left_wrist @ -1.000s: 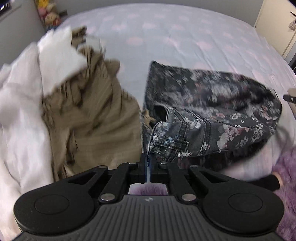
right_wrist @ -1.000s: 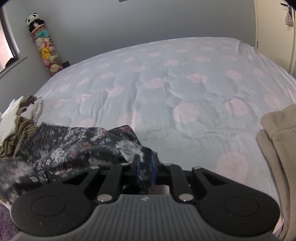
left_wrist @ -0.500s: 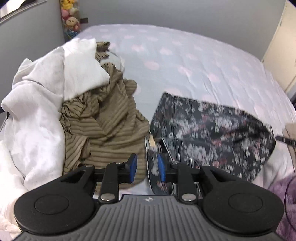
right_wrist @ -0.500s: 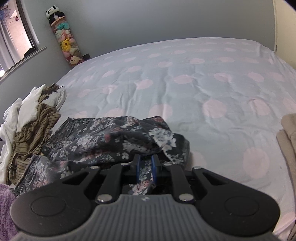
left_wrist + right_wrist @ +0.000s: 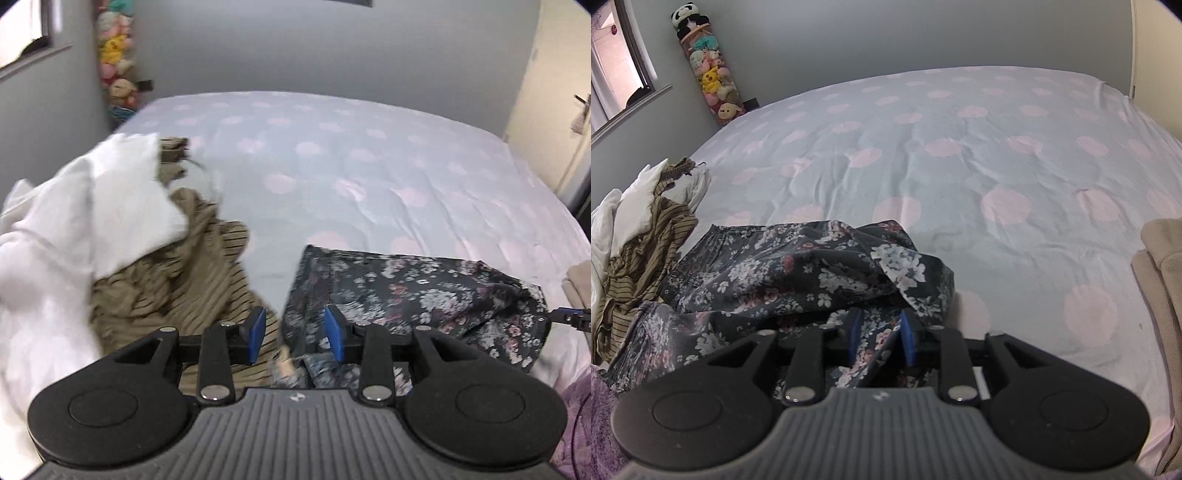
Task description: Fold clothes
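Observation:
A dark floral garment [image 5: 413, 295] lies rumpled on the near part of the bed; it also shows in the right wrist view [image 5: 798, 273]. My left gripper [image 5: 294, 334] is open just above its left end, the cloth lying loose below the blue pads. My right gripper [image 5: 880, 334] is open over its right end, with a fold of the floral cloth lying between the parted pads. The right gripper's tip shows at the far right of the left wrist view [image 5: 570, 317].
A pile with a brown striped garment [image 5: 192, 280] and white cloth [image 5: 85, 221] lies at the left. Beige folded clothes [image 5: 1160, 280] sit at the right edge. The dotted bed sheet [image 5: 960, 155] stretches beyond. Plush toys [image 5: 713, 85] stand in the far corner.
Both grippers have let go of the floral garment and opened. The garment has dropped onto the bed. The left gripper has pulled back and tilted up.

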A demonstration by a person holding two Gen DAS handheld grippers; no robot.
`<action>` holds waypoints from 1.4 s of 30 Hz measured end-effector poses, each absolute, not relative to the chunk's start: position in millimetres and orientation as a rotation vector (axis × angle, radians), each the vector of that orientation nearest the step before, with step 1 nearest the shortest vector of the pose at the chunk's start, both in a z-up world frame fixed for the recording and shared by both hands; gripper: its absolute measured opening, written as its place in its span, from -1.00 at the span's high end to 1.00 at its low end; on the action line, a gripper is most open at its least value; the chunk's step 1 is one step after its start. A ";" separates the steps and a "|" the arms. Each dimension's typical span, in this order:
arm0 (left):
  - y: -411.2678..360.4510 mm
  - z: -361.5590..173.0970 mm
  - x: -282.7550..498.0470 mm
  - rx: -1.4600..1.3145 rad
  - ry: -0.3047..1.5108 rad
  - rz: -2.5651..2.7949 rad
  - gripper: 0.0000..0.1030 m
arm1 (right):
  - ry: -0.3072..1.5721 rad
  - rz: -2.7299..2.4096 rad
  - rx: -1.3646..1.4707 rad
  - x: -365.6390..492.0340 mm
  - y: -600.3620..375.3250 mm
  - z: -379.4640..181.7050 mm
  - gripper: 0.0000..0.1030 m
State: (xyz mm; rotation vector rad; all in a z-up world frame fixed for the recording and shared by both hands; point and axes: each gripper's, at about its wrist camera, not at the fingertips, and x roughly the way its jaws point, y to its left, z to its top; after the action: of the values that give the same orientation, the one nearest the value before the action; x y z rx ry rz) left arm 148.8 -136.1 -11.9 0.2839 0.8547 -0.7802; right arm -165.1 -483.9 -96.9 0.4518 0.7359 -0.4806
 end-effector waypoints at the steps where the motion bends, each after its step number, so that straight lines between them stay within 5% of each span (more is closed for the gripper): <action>1: -144.6 -13.7 152.0 0.290 0.861 -0.801 0.27 | 0.737 -0.486 0.455 -165.0 -485.3 -97.5 0.14; 6: -198.9 -31.5 166.7 0.389 0.879 -0.894 0.08 | 0.739 -0.524 0.439 -163.0 -492.1 -101.3 -0.34; 12: -254.4 -74.0 190.8 0.529 0.865 -0.936 0.08 | 0.794 -0.543 0.388 -156.7 -500.9 -115.3 -0.49; 29: -307.2 -183.7 273.2 0.503 1.060 -0.844 0.01 | 0.870 -0.521 0.520 -158.6 -524.0 -151.5 -0.49; 34: -309.3 -179.7 256.4 0.513 0.991 -0.834 0.39 | 0.883 -0.523 0.536 -156.2 -525.4 -157.0 -0.49; 36: -306.7 -169.8 252.8 0.516 0.958 -0.804 0.88 | 0.887 -0.524 0.543 -156.6 -524.1 -158.2 -0.49; 42: -279.3 -102.6 247.9 0.432 0.851 -0.777 0.89 | 0.882 -0.531 0.582 -158.2 -515.8 -162.1 -0.43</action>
State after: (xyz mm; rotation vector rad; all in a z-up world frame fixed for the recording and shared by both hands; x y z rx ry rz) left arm 247.9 -279.3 -102.6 0.4322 0.8506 -0.7768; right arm -158.2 -515.8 -162.1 0.5815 0.8822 -0.5306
